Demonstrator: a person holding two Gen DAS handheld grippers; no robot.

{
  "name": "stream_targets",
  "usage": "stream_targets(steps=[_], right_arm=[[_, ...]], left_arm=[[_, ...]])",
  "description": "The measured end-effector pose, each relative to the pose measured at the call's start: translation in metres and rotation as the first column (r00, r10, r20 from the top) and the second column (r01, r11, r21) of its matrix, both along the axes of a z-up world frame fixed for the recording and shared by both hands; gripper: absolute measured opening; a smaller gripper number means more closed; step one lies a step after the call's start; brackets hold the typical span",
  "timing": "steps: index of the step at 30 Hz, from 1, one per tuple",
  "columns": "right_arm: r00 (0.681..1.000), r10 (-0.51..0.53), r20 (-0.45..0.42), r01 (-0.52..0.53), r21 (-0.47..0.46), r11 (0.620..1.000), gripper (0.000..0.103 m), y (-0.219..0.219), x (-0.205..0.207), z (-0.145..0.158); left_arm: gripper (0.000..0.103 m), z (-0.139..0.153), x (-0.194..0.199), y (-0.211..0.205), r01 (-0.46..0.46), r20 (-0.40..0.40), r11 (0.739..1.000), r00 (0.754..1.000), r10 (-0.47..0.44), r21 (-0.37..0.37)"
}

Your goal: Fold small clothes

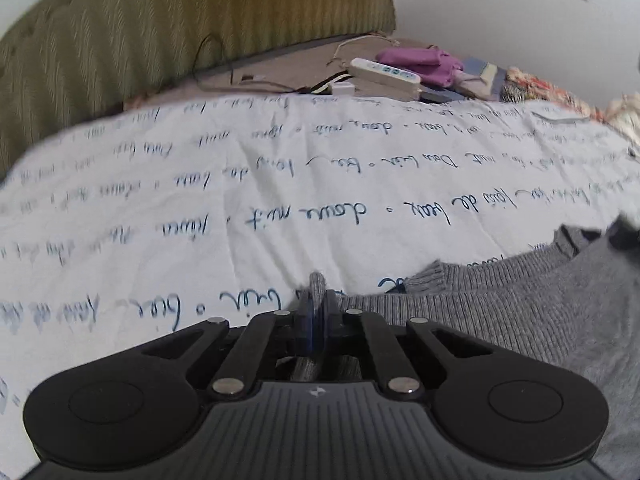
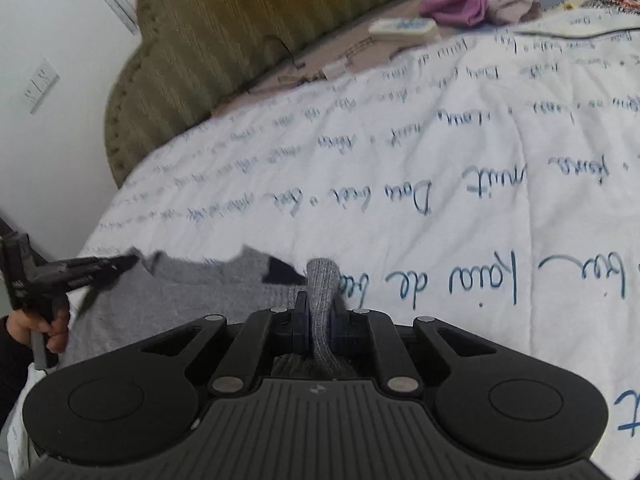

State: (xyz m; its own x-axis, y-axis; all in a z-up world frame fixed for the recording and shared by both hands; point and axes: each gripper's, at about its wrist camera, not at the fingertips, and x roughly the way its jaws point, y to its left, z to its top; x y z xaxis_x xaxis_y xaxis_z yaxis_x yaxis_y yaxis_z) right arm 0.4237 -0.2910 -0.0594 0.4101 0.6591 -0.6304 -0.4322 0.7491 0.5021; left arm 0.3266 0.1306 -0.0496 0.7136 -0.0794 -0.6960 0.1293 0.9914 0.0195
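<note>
Left wrist view showing left tongs (image 1: 318,312) pinching a ribbed edge of the grey knit garment (image 1: 520,300), lying at lower right of frame on the bed's white printed cover (image 1: 240,184). Right wrist view showing right tongs (image 2: 322,320) clamping another bunched edge of the same garment at lower centre. Judging progress: both grips secured, cloth looking unfolded, folding probably only starting. Purple clothes (image 2: 464,0) waiting at upper right.

Left gripper (image 1: 318,300), its fingers pinched tight on a fold of grey knit sweater (image 1: 500,300); right gripper (image 2: 322,308) clamped likewise on another bunch rising between its fingers, left hand (image 2: 52,330) gripping its handle.
</note>
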Motion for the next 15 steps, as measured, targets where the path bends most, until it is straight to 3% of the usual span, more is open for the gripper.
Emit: stream_targets(steps=[4,6,10,13,14,15], right_arm=[[0.997,-0.073,0.037,0.065,0.198,0.978,0.011,-0.028,-0.007,0.021],[0.992,-0.115,0.047,0.101,0.239,0.966,0.010,-0.038,-0.008,0.021],[0.985,-0.169,-0.044,0.173,0.100,0.980,0.010,-0.031,0.007,-0.016],[0.985,-0.170,-0.036,0.173,0.084,0.981,0.010,-0.025,0.002,-0.026],[0.982,-0.183,-0.041,0.185,0.085,0.979,0.018,-0.026,0.001,-0.026],[0.979,-0.196,-0.056,0.200,0.090,0.976,0.018,-0.028,0.000,-0.026]], left_arm=[[0.004,0.024,-0.017,0.014,-0.046,0.134,0.996,0.989,0.057,-0.082],[0.004,0.026,-0.014,0.026,-0.089,0.140,0.987,0.984,0.107,-0.134],[0.004,-0.011,0.001,0.029,-0.181,0.009,0.981,0.983,0.183,-0.070],[0.004,-0.016,-0.003,0.025,-0.205,0.041,0.976,0.977,0.209,-0.073],[0.005,-0.016,-0.005,0.022,-0.200,0.049,0.978,0.978,0.202,-0.053],[0.005,-0.014,-0.008,0.016,-0.184,0.065,0.983,0.981,0.185,-0.017]])
